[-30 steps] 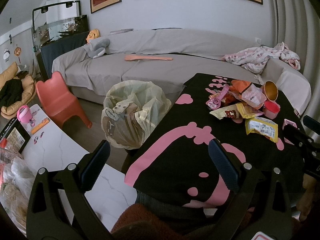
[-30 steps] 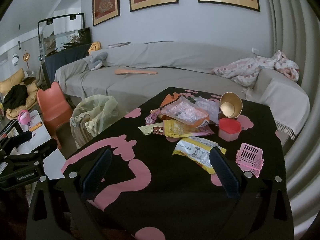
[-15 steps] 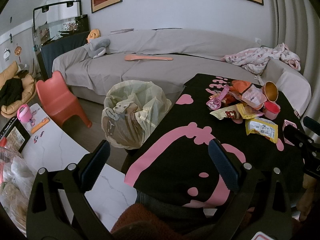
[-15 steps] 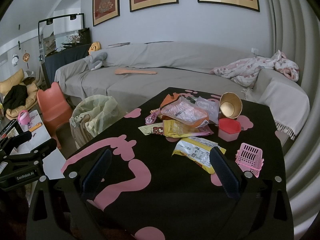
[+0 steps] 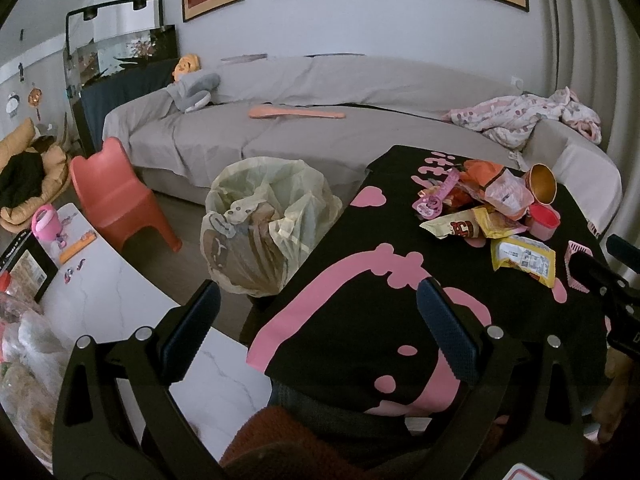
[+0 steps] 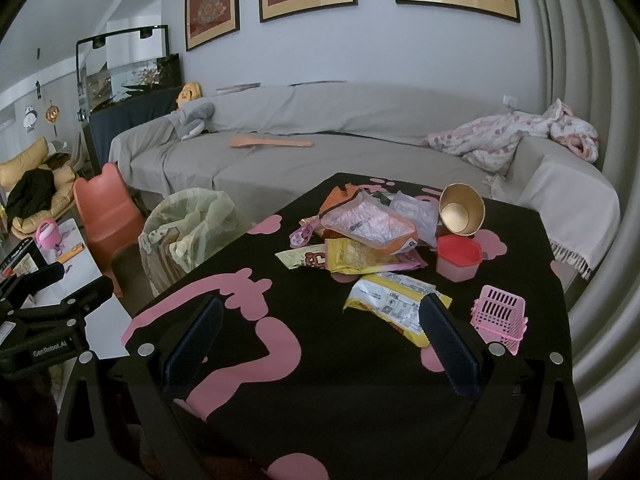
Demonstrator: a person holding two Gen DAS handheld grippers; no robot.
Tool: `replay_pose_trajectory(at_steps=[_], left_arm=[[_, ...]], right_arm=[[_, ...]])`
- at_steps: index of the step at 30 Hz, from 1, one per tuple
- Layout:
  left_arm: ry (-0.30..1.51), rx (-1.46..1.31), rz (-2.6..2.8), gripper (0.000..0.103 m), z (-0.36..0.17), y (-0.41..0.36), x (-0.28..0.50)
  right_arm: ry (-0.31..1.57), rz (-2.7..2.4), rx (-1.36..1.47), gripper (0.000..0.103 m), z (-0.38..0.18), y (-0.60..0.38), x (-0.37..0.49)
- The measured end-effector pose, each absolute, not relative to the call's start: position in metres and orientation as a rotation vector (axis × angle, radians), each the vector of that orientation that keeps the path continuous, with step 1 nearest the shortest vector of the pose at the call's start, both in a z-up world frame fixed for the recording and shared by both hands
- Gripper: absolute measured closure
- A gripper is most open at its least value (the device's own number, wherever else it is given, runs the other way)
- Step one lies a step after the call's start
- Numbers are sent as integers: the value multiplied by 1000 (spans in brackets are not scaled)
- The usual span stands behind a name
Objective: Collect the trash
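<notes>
A heap of snack wrappers (image 6: 360,236) lies on the far part of a black table with pink shapes (image 6: 320,360); a yellow wrapper (image 6: 390,300) lies nearest, with a gold paper cup (image 6: 460,212) and a red cup (image 6: 458,258) beside it. The heap also shows in the left wrist view (image 5: 480,216). A bin lined with a pale bag (image 5: 264,224) stands on the floor left of the table. My right gripper (image 6: 320,340) is open and empty above the table's near half. My left gripper (image 5: 316,332) is open and empty over the table's near left corner.
A pink toy basket (image 6: 500,316) sits at the table's right. A red child's chair (image 5: 116,196) stands left of the bin. A white marble table (image 5: 100,300) with clutter is at the near left. A grey sofa (image 5: 320,120) runs behind.
</notes>
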State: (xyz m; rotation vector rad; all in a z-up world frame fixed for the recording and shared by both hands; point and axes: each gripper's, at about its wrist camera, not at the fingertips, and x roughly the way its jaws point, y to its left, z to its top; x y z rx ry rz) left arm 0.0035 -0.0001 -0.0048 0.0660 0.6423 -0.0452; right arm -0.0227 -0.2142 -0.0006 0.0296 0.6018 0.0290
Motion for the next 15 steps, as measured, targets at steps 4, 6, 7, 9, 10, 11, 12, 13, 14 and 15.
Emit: replay_pose_trajectory(at_steps=[4, 6, 7, 9, 10, 11, 12, 13, 14, 15], left_arm=[[660, 77, -85, 9, -8, -7, 20], [663, 83, -117, 9, -11, -11, 30], [666, 81, -135, 9, -12, -13, 36], [665, 74, -199, 9, -16, -23, 50], [667, 72, -221, 9, -17, -26, 54], [671, 66, -264, 9, -19, -32, 64], [672, 59, -294, 9, -20, -37, 70], [675, 52, -324, 9, -21, -42, 77], [681, 42, -364, 9, -22, -51, 87], [690, 35, -400, 9, -23, -60, 95]], right_arm=[[595, -37, 25, 8, -4, -239, -22], [592, -74, 33, 8, -6, -256, -22], [594, -83, 42, 8, -6, -263, -22], [605, -107, 59, 8, -9, -282, -20], [609, -117, 59, 8, -10, -289, -19], [612, -128, 53, 8, -11, -295, -18], [617, -145, 44, 8, -13, -300, -16], [624, -165, 36, 8, -10, -309, -11], [629, -181, 35, 8, -10, -315, -7], [632, -198, 38, 8, -11, -321, -6]])
